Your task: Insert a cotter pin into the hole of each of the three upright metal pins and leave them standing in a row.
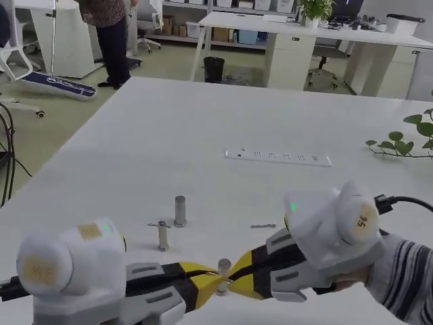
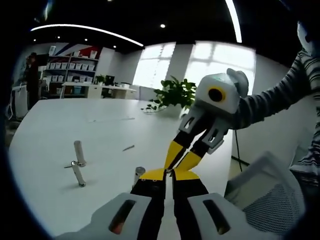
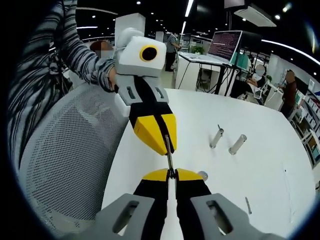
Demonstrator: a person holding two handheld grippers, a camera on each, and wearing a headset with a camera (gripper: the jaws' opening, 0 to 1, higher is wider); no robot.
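Three short metal pins stand on the white table (image 1: 203, 135). The far pin (image 1: 180, 210) is bare. The pin in front of it (image 1: 162, 235) has a cotter pin through its hole. The near pin (image 1: 223, 266) stands just behind the gripper tips. My left gripper (image 1: 215, 279) and right gripper (image 1: 232, 276) meet tip to tip. In the right gripper view a thin cotter pin (image 3: 169, 152) runs from my right gripper (image 3: 171, 174) up into the left gripper (image 3: 165, 142). Both look shut on it. A loose cotter pin (image 1: 262, 226) lies to the right.
A white power strip (image 1: 277, 157) lies across the middle of the table. Plant leaves (image 1: 406, 142) reach in at the right edge. A person (image 1: 108, 34) stands far off on the floor. A mesh chair (image 3: 65, 165) is close beside the table's near edge.
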